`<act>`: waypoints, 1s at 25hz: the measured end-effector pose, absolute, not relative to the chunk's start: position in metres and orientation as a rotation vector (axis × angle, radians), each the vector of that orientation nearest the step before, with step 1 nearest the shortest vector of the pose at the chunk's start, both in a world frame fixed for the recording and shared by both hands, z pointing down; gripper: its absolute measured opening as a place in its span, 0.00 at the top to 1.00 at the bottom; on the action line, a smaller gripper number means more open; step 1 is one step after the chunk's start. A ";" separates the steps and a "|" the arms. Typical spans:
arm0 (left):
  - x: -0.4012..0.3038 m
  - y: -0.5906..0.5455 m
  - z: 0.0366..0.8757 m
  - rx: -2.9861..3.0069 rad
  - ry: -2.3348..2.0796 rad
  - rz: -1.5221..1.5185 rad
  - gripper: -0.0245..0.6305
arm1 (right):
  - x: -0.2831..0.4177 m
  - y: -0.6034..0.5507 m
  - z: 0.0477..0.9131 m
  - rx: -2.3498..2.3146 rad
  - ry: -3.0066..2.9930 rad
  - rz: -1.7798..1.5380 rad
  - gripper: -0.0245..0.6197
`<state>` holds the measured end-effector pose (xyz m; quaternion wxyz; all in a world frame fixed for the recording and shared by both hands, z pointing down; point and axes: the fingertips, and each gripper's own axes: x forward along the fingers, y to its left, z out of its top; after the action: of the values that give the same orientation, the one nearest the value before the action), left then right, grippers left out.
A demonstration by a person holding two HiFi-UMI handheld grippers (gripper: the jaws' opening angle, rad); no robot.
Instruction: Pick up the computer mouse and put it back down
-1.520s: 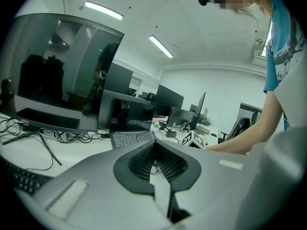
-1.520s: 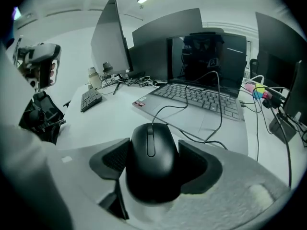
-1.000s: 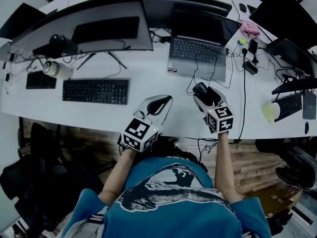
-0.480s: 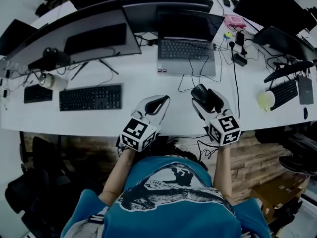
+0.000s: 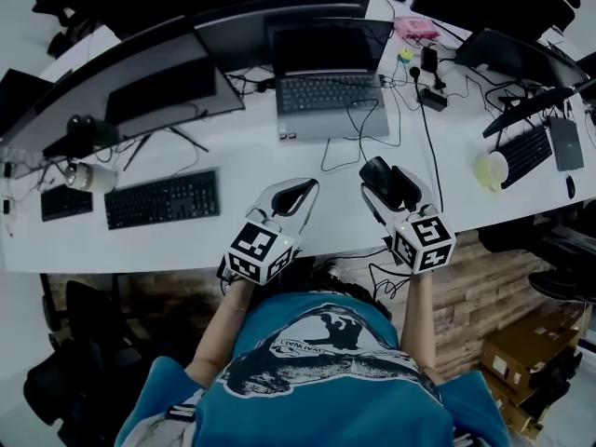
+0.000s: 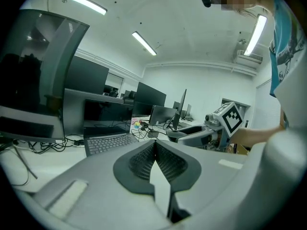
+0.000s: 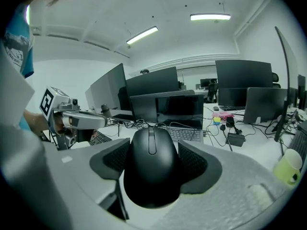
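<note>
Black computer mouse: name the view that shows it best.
Right gripper view: the black computer mouse fills the centre, clamped in the right gripper. Head view shows it small and dark from above; left gripper view shows it hardly, if at all.

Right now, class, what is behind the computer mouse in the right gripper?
An open laptop stands behind the computer mouse, clamped in the right gripper. The mouse hides part of its keyboard and the desk between them.

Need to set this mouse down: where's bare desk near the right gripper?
Bare desk lies between the left gripper and the right gripper holding the mouse, short of the laptop. Another lies between the keyboard and left gripper. Crowded: the adapters right of the laptop.
</note>
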<state>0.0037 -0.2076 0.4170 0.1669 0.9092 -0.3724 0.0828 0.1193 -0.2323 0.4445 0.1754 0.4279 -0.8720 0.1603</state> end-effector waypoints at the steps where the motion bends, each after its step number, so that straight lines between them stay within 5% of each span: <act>1: 0.005 -0.208 0.418 2.589 -1.054 0.238 0.94 | 0.124 -0.234 0.448 1.228 -2.457 0.462 0.48; 25: 0.001 -0.213 0.415 2.602 -1.031 0.262 0.94 | 0.222 -0.261 0.635 1.364 -2.030 0.643 0.48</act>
<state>0.0009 -0.2127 0.4155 0.1645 0.9131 -0.3617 0.0919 0.2218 -0.2611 0.6345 0.3015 0.5143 -0.7654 0.2423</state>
